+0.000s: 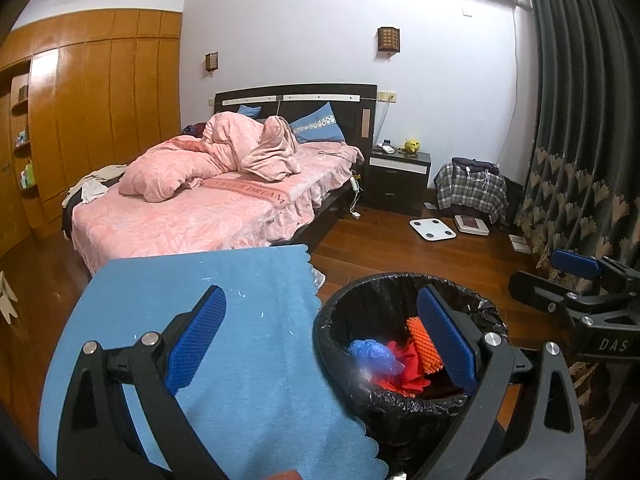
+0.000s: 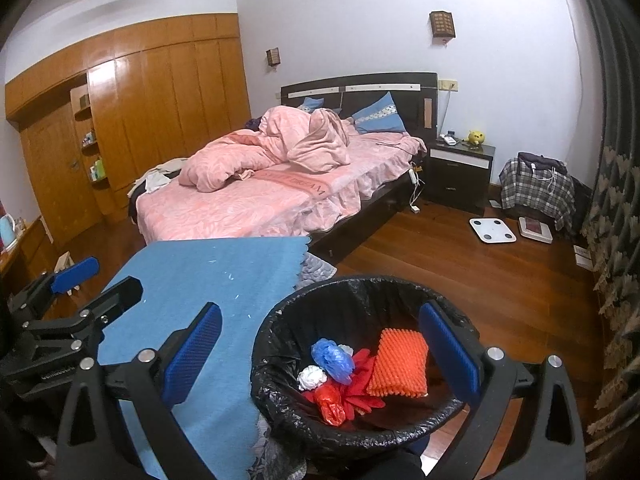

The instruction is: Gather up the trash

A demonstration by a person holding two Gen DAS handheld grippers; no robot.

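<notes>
Black liner rims the bin [image 2: 280,380], and the trash sits inside it: an orange pad [image 2: 398,364] with a bumpy face leans on the right, a blue bag [image 2: 332,360] is balled up beside it, a white wad [image 2: 312,378] touches the blue one, and red gloves [image 2: 360,394] lie beneath with a red bag [image 2: 330,402] in front. From the left wrist view the same bin [image 1: 332,320] shows the orange pad [image 1: 424,344] and the blue bag [image 1: 374,356] on red cloth. Left of the bin, a blue cloth [image 2: 208,280] covers a raised surface; it touches the bin's rim, and small pale flecks dot it.

Both claws hang empty. The right gripper [image 2: 324,354] is spread wide above the bin, one pad over the blue cloth, the other over the bin's right rim. The left gripper [image 1: 322,338] is also wide, straddling the cloth's [image 1: 224,300] edge and the bin's mouth. Each claw shows at the other view's edge.

Beyond, a bed [image 2: 280,196] with pink covers, a nightstand [image 2: 460,176] and a white scale [image 2: 492,231] on the wood floor [image 2: 460,264]
</notes>
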